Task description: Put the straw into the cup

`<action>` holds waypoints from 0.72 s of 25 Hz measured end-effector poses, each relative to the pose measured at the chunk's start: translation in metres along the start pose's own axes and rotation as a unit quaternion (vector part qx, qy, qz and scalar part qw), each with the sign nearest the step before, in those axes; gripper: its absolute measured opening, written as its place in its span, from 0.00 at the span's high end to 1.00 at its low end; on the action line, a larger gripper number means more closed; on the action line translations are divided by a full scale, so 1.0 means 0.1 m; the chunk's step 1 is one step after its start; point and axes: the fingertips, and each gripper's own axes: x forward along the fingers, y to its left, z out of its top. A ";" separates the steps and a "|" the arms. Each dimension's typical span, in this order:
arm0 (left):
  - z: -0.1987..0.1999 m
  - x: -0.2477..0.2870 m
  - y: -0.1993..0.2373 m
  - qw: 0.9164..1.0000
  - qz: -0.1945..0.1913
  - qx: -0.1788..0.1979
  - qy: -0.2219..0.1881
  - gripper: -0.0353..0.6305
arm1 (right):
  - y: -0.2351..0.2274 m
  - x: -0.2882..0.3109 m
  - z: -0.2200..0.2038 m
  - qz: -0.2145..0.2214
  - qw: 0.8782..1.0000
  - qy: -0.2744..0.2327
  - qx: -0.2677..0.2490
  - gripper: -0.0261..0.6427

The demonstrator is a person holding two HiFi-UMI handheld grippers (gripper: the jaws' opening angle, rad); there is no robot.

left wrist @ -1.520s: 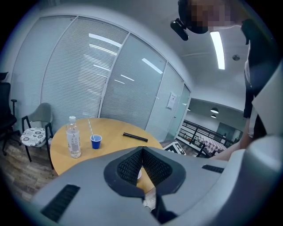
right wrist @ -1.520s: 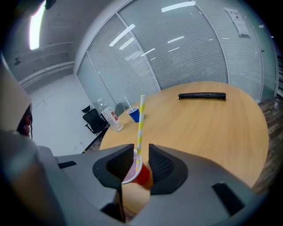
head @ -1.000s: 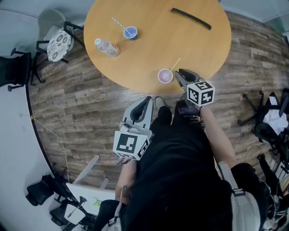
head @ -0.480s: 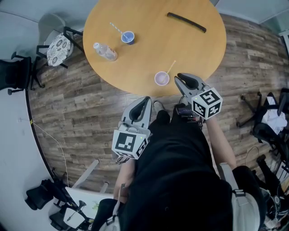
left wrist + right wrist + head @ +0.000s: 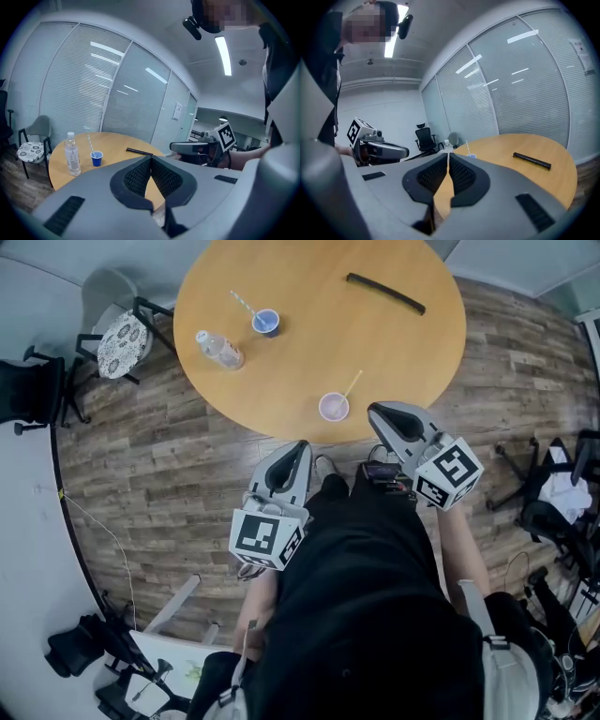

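Note:
In the head view a pale purple cup [image 5: 334, 407] stands near the front edge of the round wooden table [image 5: 309, 352], with a yellow straw [image 5: 352, 382] leaning out of it to the right. My right gripper [image 5: 374, 410] is shut and empty, its tips just right of that cup, off the table's edge. My left gripper [image 5: 301, 445] is shut and empty too, below the table edge over the floor. Farther back stands a blue cup [image 5: 266, 322] [image 5: 96, 158] with a striped straw [image 5: 243, 302] [image 5: 89, 142] in it.
A clear water bottle [image 5: 220, 350] [image 5: 71, 154] lies left of the blue cup. A black bar [image 5: 385, 292] [image 5: 532, 160] rests at the table's far right. A cushioned chair [image 5: 122, 332] stands at the left, and office chairs [image 5: 548, 493] at the right.
My right gripper has drawn back from the purple cup, toward me and to the right. The straw stays in the cup. The left gripper has hardly moved.

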 end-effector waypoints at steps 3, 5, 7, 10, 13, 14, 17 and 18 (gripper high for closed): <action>0.00 -0.03 -0.01 1.000 0.001 0.001 -0.003 0.93 | 0.05 -0.11 0.10 0.006 1.000 -0.019 0.006 0.93; -0.02 -0.04 -0.01 1.000 0.002 0.000 -0.004 0.93 | 0.09 -0.18 0.15 0.008 0.999 -0.031 0.010 0.93; -0.04 -0.06 -0.02 1.000 0.003 -0.001 -0.003 0.93 | 0.10 -0.23 0.17 0.005 0.999 -0.038 0.013 0.93; -0.06 -0.08 -0.04 1.000 0.003 -0.003 -0.002 0.93 | 0.07 -0.27 0.15 -0.010 0.999 -0.036 0.006 0.93; -0.07 -0.08 -0.06 1.000 0.000 -0.006 -0.004 0.93 | 0.08 -0.28 0.12 -0.015 0.999 -0.029 0.003 0.93; -0.08 -0.08 -0.07 1.000 -0.002 -0.007 -0.005 0.93 | 0.08 -0.28 0.11 -0.015 1.000 -0.027 0.002 0.93; -0.15 -0.05 -0.08 1.000 -0.006 -0.009 0.000 0.93 | 0.07 -0.32 0.06 -0.019 1.000 -0.021 0.001 0.93; -0.16 -0.05 -0.10 1.000 -0.008 -0.007 0.001 0.93 | 0.06 -0.34 0.04 -0.019 1.000 -0.020 0.004 0.93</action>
